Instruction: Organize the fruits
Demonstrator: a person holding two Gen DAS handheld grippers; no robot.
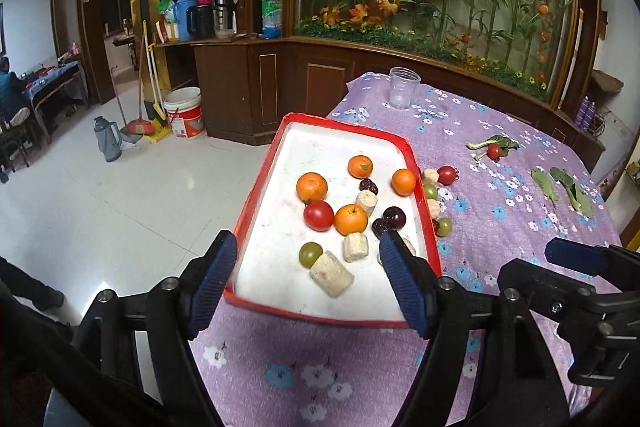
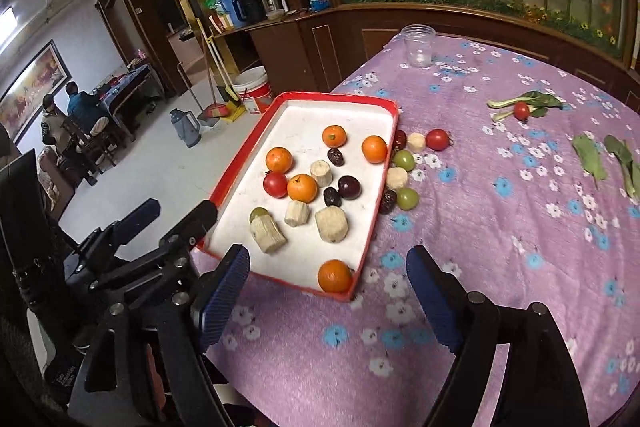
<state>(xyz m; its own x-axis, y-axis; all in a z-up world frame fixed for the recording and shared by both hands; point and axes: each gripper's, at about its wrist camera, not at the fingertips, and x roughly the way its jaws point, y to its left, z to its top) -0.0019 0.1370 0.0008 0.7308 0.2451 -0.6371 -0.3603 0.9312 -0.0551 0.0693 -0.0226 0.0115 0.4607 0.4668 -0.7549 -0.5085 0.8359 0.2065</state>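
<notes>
Firstly, left wrist view. Red-rimmed tray (image 1: 256, 187) sits at the near left corner of the table, on a purple flowered cloth (image 1: 500, 195); its long axis runs away from the camera, leaning slightly right. Inside lie four oranges, among them one (image 1: 311, 186) at the left, a red tomato (image 1: 318, 215), a green grape (image 1: 310, 255), dark dates and pale cut stalk pieces, the nearest piece (image 1: 332, 273) lying aslant. Beyond the tray's right rim more fruit rests on the cloth, including a tomato (image 1: 446, 174). Left gripper (image 1: 308, 247) hangs above the tray's near end, jaws wide apart, nothing between them, touching nothing. Right gripper's blue pad (image 1: 572, 254) shows at the right edge.

Next, right wrist view. Same tray (image 2: 236, 167), long axis running from the near right up to the far left. A fifth orange (image 2: 335, 275) sits in its near right corner against the rim. Two green grapes, two dates, a stalk piece (image 2: 397, 178) and a tomato lie on the cloth just outside the right rim. Right gripper (image 2: 328, 271) hovers over the tray's near right corner, jaws spread wide, empty. Clear plastic cup (image 2: 419, 45) stands upright at the table's far side; green leaves (image 2: 588, 159) lie well to the right.
</notes>
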